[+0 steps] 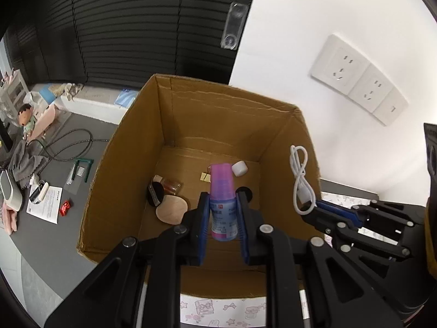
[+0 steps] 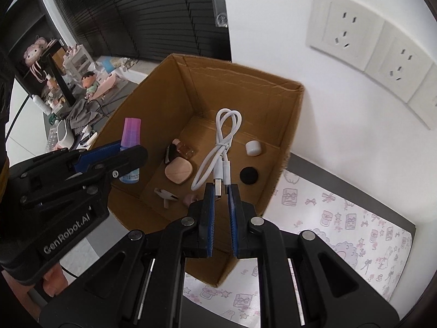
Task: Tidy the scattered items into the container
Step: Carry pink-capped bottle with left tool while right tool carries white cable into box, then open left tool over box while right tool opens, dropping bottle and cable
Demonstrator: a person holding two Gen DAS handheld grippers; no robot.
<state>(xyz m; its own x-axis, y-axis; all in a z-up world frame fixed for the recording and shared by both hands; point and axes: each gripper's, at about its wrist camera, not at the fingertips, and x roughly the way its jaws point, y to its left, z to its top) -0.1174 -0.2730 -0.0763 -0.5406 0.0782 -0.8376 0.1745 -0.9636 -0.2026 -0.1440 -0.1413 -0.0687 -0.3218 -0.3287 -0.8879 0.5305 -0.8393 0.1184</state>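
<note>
Both grippers tilted down over the cardboard box [image 1: 142, 125], left fingers [image 1: 202, 218] around a purple bottle [image 1: 221, 191], right fingers [image 2: 210, 205] around a white cable [image 2: 218, 147].

The cardboard box [image 1: 174, 125] is showing matt, creased brown walls. The white cable [image 2: 226, 147] is looking smooth, glossy plastic.

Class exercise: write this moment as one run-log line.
left gripper: shut on pink-capped bottle | right gripper: shut on white USB cable | both over cardboard box | release: not yet
</note>
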